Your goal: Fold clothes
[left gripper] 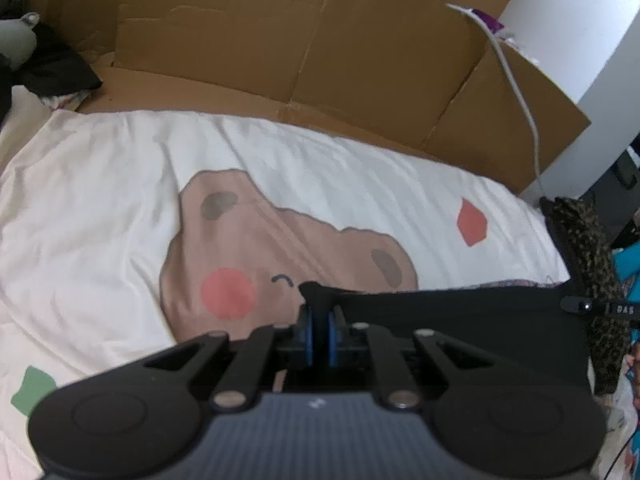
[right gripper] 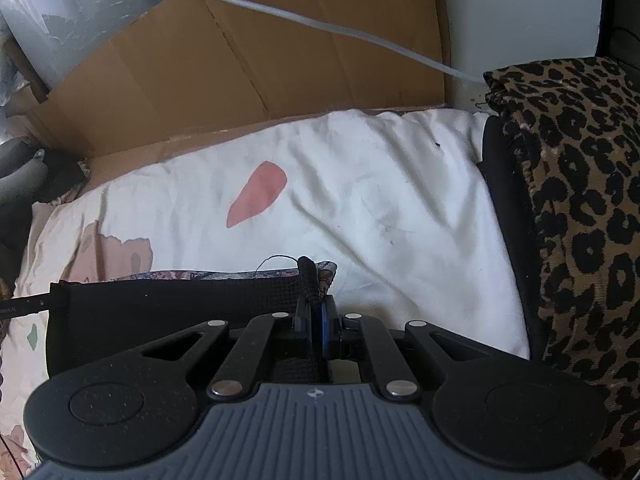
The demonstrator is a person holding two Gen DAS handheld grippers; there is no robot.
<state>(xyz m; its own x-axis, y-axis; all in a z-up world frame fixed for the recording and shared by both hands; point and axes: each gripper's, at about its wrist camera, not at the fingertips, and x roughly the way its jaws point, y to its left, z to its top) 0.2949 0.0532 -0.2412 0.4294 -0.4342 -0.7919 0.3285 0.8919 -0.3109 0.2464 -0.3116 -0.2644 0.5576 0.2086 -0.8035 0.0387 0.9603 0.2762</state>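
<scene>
Left gripper (left gripper: 319, 322): jaws pressed together on one corner of the black garment (left gripper: 440, 312); a small peak of dark cloth pokes up past the blue pads.
Right gripper (right gripper: 316, 314): jaws clamped on the other corner of the same garment (right gripper: 180, 312), where a ribbed black edge and a bit of patterned cloth bunch above the pads; a loose thread curls off beside them.
Black garment: stretched between the two grippers, its top edge running nearly straight from one to the other, over the bed; whether it touches the cover cannot be told.
Patterned cloth (right gripper: 224, 275): a thin strip showing along the far side of the black edge in the right wrist view.
Bed cover (left gripper: 100, 200): white, wrinkled, printed with a brown bear face, pink cheek, a red shape and a green shape.
Cardboard (left gripper: 280, 48): flattened brown panels standing along the far side of the bed.
Cable (left gripper: 516, 80): white, draped over the cardboard.
Leopard-print cloth (right gripper: 580, 200): piled at the right edge of the bed, beside the white cover.
</scene>
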